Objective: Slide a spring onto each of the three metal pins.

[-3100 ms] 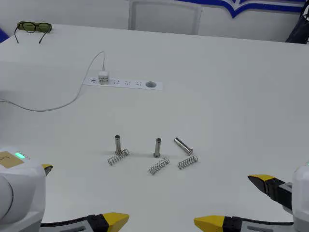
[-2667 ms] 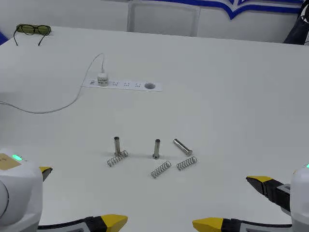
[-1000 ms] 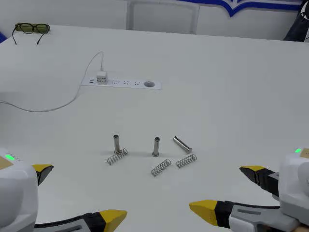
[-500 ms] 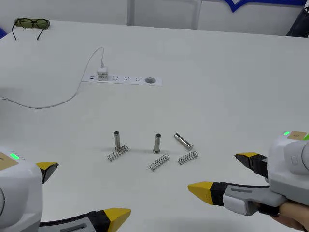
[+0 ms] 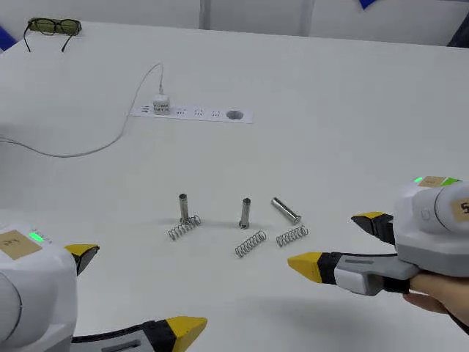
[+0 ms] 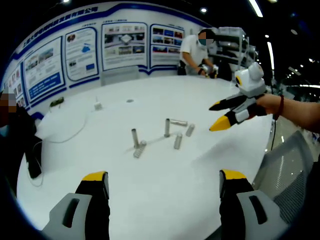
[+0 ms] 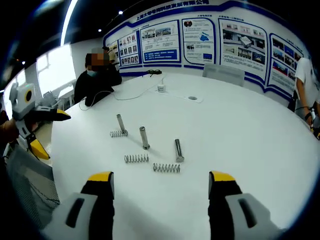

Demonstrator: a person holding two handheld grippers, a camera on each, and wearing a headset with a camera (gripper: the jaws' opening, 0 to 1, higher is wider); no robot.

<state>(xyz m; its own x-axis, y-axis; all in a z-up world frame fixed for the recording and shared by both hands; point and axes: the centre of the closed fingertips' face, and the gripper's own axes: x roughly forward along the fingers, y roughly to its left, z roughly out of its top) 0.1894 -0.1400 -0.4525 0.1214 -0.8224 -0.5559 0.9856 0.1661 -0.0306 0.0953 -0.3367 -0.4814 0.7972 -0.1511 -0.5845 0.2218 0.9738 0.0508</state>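
Two metal pins stand upright on the white table: a left pin and a middle pin. The third pin lies on its side. A loose spring lies by each: left spring, middle spring, right spring. My right gripper is open, just right of the right spring and apart from it. My left gripper is open and empty at the near left.
A white power strip with a plugged charger and trailing cable lies farther back. Green glasses rest at the far left corner. People stand or sit beyond the table in the gripper views.
My right gripper has come forward and left toward the right spring, still open. The head camera has tilted, shifting the scene. Pins, springs and left gripper have stayed put.
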